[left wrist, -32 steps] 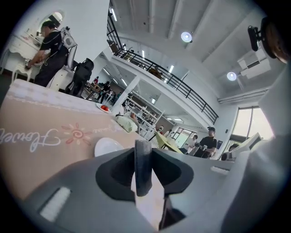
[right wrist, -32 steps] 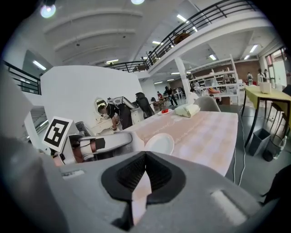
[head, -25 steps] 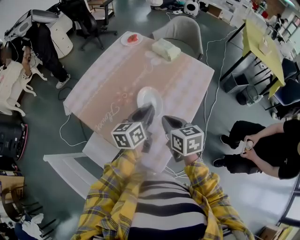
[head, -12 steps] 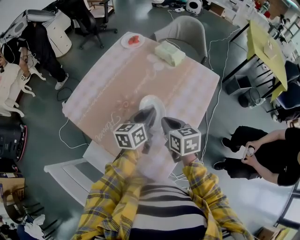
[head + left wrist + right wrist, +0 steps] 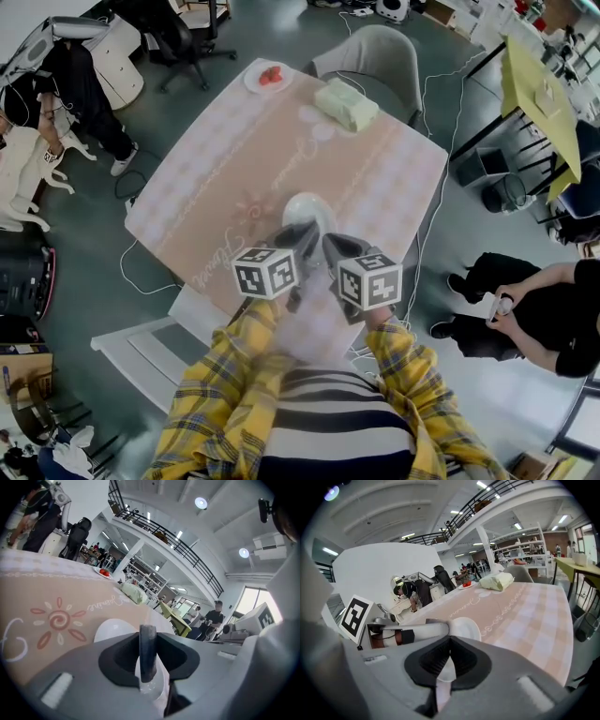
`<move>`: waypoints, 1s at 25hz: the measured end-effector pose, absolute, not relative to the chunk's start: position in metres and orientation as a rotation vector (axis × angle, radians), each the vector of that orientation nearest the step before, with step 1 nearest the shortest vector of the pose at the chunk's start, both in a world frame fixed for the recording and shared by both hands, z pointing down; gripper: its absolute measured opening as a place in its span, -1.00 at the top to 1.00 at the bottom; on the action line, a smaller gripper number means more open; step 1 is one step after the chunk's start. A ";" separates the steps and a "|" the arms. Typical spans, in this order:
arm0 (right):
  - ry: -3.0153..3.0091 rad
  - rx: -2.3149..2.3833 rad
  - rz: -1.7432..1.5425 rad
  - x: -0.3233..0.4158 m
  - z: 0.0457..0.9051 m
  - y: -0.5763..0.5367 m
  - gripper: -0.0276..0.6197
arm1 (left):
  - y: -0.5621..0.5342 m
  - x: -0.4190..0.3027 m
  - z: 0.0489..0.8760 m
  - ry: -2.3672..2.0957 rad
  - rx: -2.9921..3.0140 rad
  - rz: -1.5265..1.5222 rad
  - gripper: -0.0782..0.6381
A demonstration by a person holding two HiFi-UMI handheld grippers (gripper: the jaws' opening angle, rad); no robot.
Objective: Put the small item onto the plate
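The person in the yellow plaid shirt holds both grippers low over the near edge of the bench, which wears a pink checked cloth. The left gripper reaches over the near rim of a round white plate that sits a little in from that edge. Its jaws hold a small dark flat piece upright between them, clamped on both sides, with the plate's white showing just beneath it. Whether the piece touches the plate, I cannot tell.

The right gripper sits just beside the left one, its tips at the plate's near rim too. Its jaws are drawn together with nothing between them.

At the far corner of the bench is a smaller white dish with red pieces. A pale green soft packet lies along the far edge, in front of a grey shell chair.
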State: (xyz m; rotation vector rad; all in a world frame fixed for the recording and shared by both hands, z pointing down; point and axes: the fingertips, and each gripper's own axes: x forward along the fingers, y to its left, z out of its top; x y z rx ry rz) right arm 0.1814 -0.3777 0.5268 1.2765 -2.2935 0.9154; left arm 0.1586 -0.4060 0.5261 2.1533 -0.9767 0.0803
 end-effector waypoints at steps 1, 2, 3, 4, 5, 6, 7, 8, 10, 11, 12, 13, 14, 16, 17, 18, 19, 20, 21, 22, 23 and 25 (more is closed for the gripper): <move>-2.295 1.274 0.918 0.181 0.527 -0.379 0.92 | -0.406 0.159 0.529 -0.977 2.164 0.112 0.52; -2.296 1.271 0.920 0.180 0.527 -0.379 0.92 | -0.406 0.159 0.531 -0.980 2.171 0.136 0.52; -2.297 1.268 0.922 0.179 0.528 -0.380 0.92 | -0.407 0.159 0.532 -0.981 2.173 0.147 0.51; -2.297 1.265 0.924 0.178 0.528 -0.381 0.92 | -0.408 0.159 0.532 -0.976 2.175 0.144 0.52; -2.297 1.263 0.926 0.177 0.528 -0.381 0.92 | -0.409 0.159 0.531 -0.969 2.178 0.134 0.51; -2.296 1.262 0.929 0.177 0.529 -0.382 0.92 | -0.410 0.160 0.528 -0.964 2.186 0.127 0.50; -2.295 1.261 0.932 0.176 0.530 -0.381 0.92 | -0.411 0.161 0.526 -0.969 2.200 0.125 0.49; -2.295 1.259 0.935 0.175 0.530 -0.381 0.92 | -0.413 0.160 0.523 -0.983 2.220 0.129 0.48; -2.295 1.257 0.937 0.174 0.531 -0.381 0.92 | -0.418 0.157 0.517 -1.020 2.260 0.143 0.43; -2.296 1.258 0.936 0.174 0.531 -0.382 0.92 | -0.420 0.155 0.516 -1.030 2.270 0.147 0.45; -2.295 1.259 0.935 0.174 0.531 -0.382 0.92 | -0.421 0.154 0.516 -1.035 2.272 0.150 0.47; -2.295 1.260 0.934 0.175 0.531 -0.382 0.92 | -0.421 0.153 0.517 -1.038 2.267 0.153 0.47; -2.296 1.260 0.934 0.175 0.531 -0.382 0.92 | -0.421 0.152 0.518 -1.041 2.260 0.157 0.47; -2.295 1.261 0.932 0.177 0.530 -0.382 0.92 | -0.420 0.151 0.520 -1.050 2.251 0.167 0.47; -2.292 1.261 0.930 0.178 0.530 -0.381 0.92 | -0.418 0.151 0.521 -1.054 2.250 0.172 0.48; -2.290 1.262 0.928 0.179 0.530 -0.380 0.92 | -0.416 0.152 0.520 -1.056 2.253 0.175 0.49; -2.287 1.262 0.925 0.179 0.530 -0.380 0.92 | -0.414 0.152 0.520 -1.059 2.256 0.177 0.50; -2.285 1.261 0.921 0.180 0.531 -0.379 0.92 | -0.412 0.152 0.520 -1.061 2.258 0.179 0.52; -2.284 1.258 0.917 0.180 0.531 -0.378 0.92 | -0.409 0.152 0.521 -1.063 2.257 0.183 0.54; -2.285 1.254 0.913 0.180 0.532 -0.377 0.92 | -0.407 0.151 0.521 -1.066 2.254 0.190 0.55; -2.287 1.250 0.910 0.180 0.532 -0.376 0.92 | -0.404 0.150 0.523 -1.071 2.250 0.197 0.59; -2.297 1.241 0.904 0.179 0.531 -0.372 0.92 | -0.397 0.147 0.524 -1.088 2.243 0.208 0.66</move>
